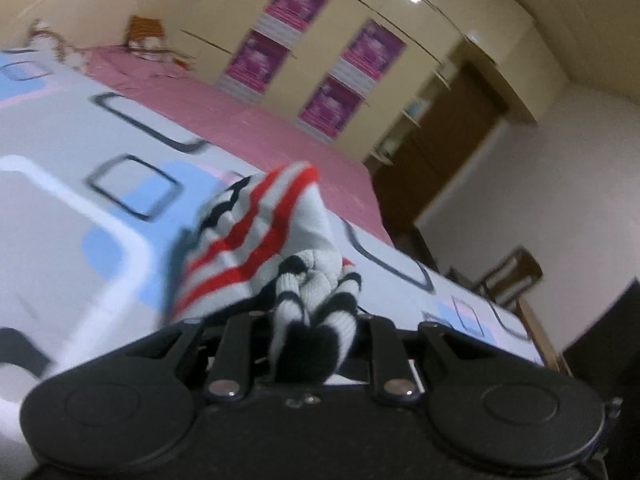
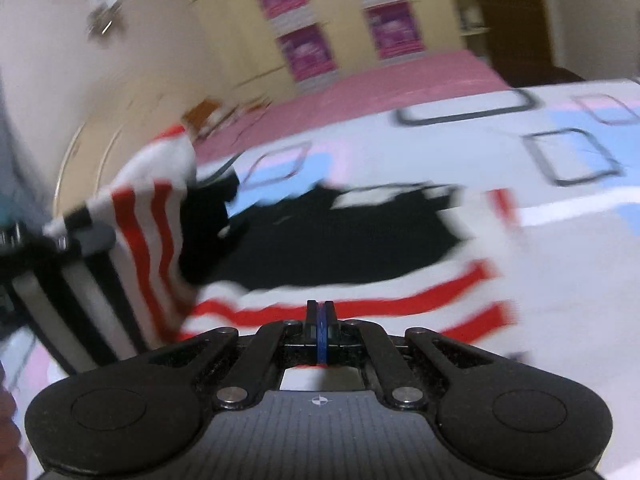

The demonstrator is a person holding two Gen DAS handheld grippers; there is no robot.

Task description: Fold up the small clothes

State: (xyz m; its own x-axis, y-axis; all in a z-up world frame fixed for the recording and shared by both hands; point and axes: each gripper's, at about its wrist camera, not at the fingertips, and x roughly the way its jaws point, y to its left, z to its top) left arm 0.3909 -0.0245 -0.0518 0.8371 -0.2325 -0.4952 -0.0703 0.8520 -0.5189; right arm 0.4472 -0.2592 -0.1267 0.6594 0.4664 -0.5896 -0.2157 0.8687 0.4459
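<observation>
A small knitted garment, white with red and black stripes (image 1: 256, 248), is bunched up in my left gripper (image 1: 308, 332), which is shut on its black-and-white ribbed edge and holds it above the bed. In the right wrist view the same garment (image 2: 360, 248) lies spread on the patterned sheet, with a black panel in its middle, and its left part (image 2: 148, 224) is lifted up by the left gripper (image 2: 60, 236). My right gripper (image 2: 319, 320) is shut with nothing between its fingers, just above the garment's near striped edge.
The bed sheet (image 1: 80, 208) is white with blue, pink and black squares; a pink cover (image 1: 280, 128) lies beyond it. A cream wardrobe with purple posters (image 1: 312, 52) stands behind. A wooden chair (image 1: 508, 276) and a brown door (image 1: 452, 140) are at the right.
</observation>
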